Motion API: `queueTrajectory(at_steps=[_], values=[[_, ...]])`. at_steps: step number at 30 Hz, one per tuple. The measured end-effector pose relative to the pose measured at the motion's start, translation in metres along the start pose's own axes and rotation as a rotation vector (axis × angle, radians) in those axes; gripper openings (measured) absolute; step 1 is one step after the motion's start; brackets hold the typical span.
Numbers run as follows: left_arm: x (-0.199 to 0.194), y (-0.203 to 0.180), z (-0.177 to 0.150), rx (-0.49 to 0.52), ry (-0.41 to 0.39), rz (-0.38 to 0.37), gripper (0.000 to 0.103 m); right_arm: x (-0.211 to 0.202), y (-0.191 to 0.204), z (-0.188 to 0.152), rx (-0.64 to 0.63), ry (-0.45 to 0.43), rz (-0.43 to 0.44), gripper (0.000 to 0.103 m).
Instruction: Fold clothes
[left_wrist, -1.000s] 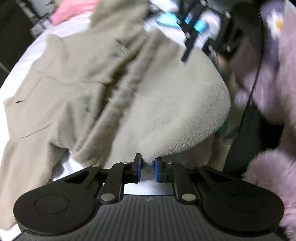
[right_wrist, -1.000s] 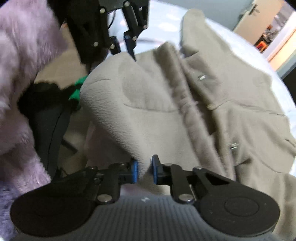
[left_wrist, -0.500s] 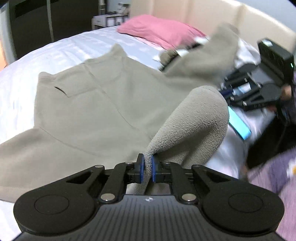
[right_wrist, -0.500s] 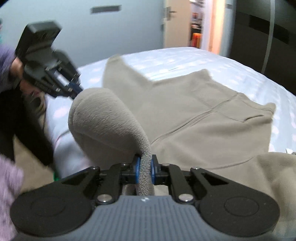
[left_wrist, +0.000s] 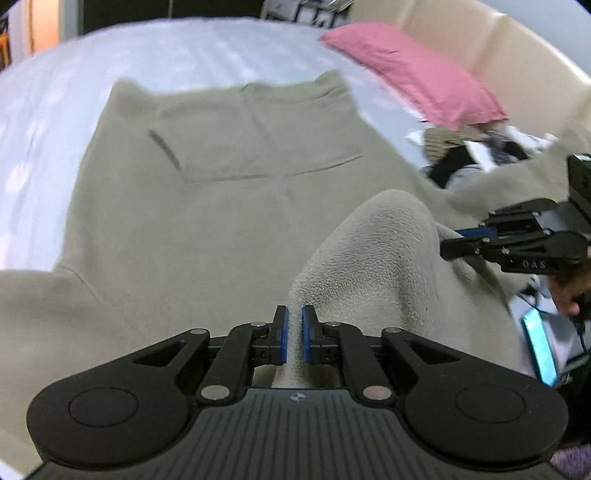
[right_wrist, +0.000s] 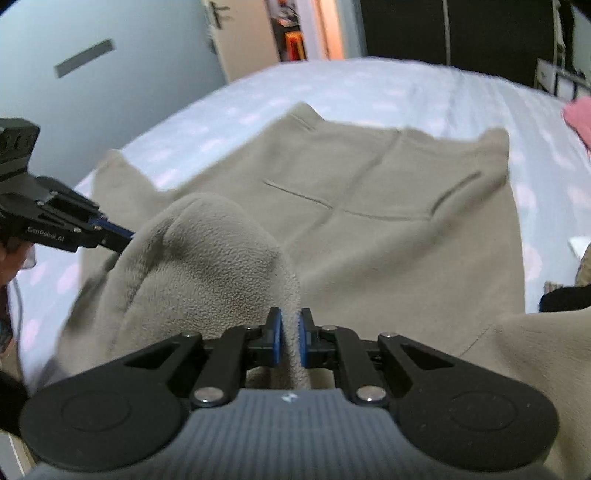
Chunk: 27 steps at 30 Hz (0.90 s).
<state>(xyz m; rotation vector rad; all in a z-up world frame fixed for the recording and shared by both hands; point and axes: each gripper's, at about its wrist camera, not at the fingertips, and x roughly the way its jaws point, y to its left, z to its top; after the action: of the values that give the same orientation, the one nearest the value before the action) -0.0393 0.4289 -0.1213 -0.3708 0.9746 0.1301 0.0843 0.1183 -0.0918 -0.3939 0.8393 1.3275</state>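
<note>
A beige fleece jacket (left_wrist: 207, 206) (right_wrist: 369, 229) lies spread over a pale bed sheet, pockets facing up. My left gripper (left_wrist: 293, 325) is shut on a raised fold of its fleece edge, which humps up to the right of the jaws. My right gripper (right_wrist: 290, 334) is likewise shut on a lifted fold of the same jacket, bulging to the left. Each gripper shows in the other's view: the right gripper (left_wrist: 517, 243) at the right edge, the left gripper (right_wrist: 55, 221) at the left edge, both with fleece trailing from the tips.
A pink pillow (left_wrist: 417, 77) lies at the head of the bed by a cream headboard (left_wrist: 498, 48). Dark clutter (left_wrist: 465, 155) and a lit phone screen (left_wrist: 539, 347) sit at the bed's right side. A door (right_wrist: 251, 33) and grey wall stand beyond the bed.
Both grippers swung round with the fleece edge pinched, from facing the bed's side and each other to looking across the spread jacket. The jacket now lies flatter, back panel stretched out.
</note>
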Motion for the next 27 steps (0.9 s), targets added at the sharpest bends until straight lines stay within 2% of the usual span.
queueTrajectory(at_steps=[6, 8, 11, 13, 15, 18, 21, 24, 26, 27], values=[[0.045, 0.027, -0.006, -0.064, 0.056, 0.01, 0.006, 0.052, -0.03, -0.006, 0.079, 0.07, -0.03, 0.011], [0.049, 0.028, -0.011, -0.069, 0.055, 0.016, 0.007, 0.064, -0.036, -0.011, 0.112, 0.088, -0.034, 0.012], [0.038, 0.029, -0.014, -0.085, 0.035, 0.031, 0.015, 0.067, -0.038, -0.013, 0.136, 0.086, -0.056, 0.02], [0.019, 0.026, -0.017, -0.088, 0.0, 0.057, 0.018, 0.059, -0.037, -0.012, 0.138, 0.068, -0.082, 0.034], [-0.001, 0.022, -0.021, -0.09, -0.038, 0.081, 0.018, 0.038, -0.033, -0.012, 0.13, 0.033, -0.11, 0.035], [-0.033, 0.005, -0.029, -0.074, -0.115, 0.104, 0.018, 0.002, -0.023, -0.016, 0.123, -0.009, -0.15, 0.046], [-0.057, -0.02, -0.038, -0.016, -0.16, 0.158, 0.018, -0.028, -0.001, -0.024, 0.099, -0.041, -0.164, 0.059], [-0.072, -0.045, -0.051, 0.007, -0.198, 0.174, 0.018, -0.05, 0.023, -0.034, 0.089, -0.07, -0.166, 0.059], [-0.075, -0.06, -0.062, 0.02, -0.211, 0.187, 0.018, -0.059, 0.042, -0.044, 0.085, -0.082, -0.163, 0.049], [-0.075, -0.067, -0.069, 0.026, -0.211, 0.198, 0.018, -0.063, 0.052, -0.05, 0.081, -0.086, -0.161, 0.04]])
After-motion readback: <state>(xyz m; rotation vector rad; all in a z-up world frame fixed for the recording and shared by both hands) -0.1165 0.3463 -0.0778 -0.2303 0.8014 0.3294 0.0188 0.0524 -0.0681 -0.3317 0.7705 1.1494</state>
